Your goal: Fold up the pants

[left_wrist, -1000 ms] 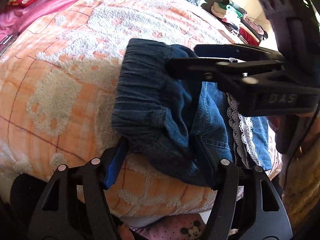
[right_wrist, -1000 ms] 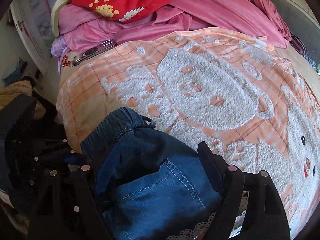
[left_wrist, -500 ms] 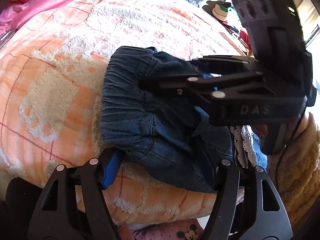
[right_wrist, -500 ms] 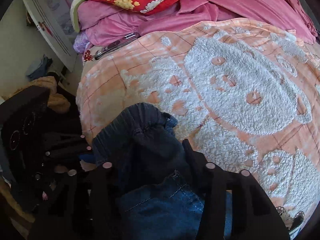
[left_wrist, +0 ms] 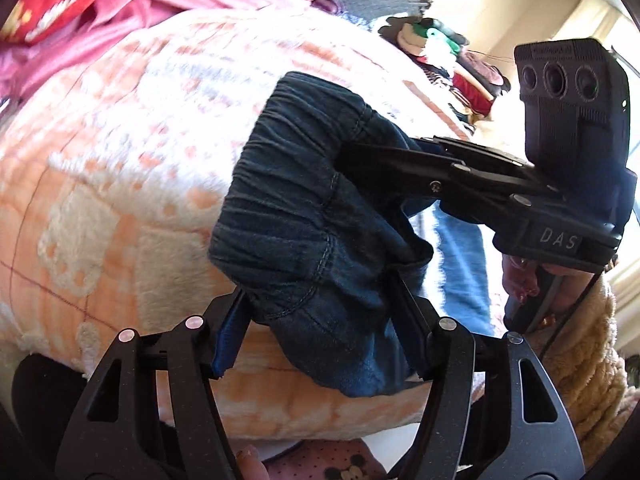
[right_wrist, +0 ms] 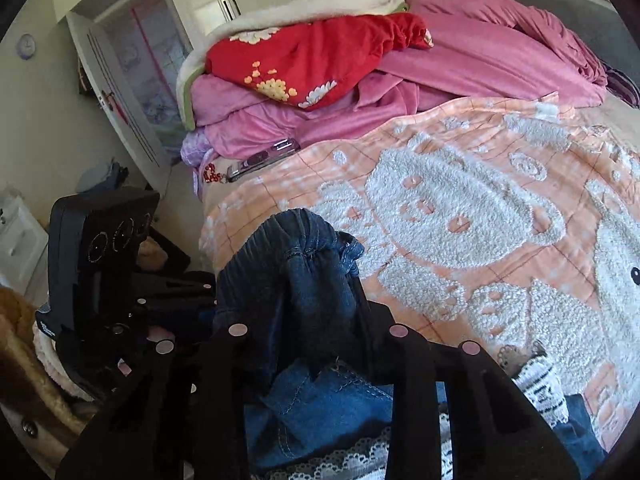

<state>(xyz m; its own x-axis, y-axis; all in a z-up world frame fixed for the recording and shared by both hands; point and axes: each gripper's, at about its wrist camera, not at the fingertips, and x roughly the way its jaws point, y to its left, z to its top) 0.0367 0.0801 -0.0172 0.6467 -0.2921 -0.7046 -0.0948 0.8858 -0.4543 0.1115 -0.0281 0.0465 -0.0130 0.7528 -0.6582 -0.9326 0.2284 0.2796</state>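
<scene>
Left wrist view: both tongs, left (left_wrist: pixel 320 304) and right (left_wrist: pixel 352 152), grip the pants (left_wrist: pixel 296 216) waistband.

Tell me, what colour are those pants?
Dark blue denim pants, clearest in the left wrist view.

Low in the frame, the right gripper (right_wrist: pixel 316 316) pinches the bunched pants (right_wrist: pixel 296 264) (dark denim waistband uppermost) over the blanket (right_wrist: pixel 480 216); the left gripper (right_wrist: pixel 176 296) is at left.

Black claw (left_wrist: pixel 320 320), silver screws, "DAS" marking, tan fuzzy sleeve (left_wrist: pixel 580 360).
</scene>
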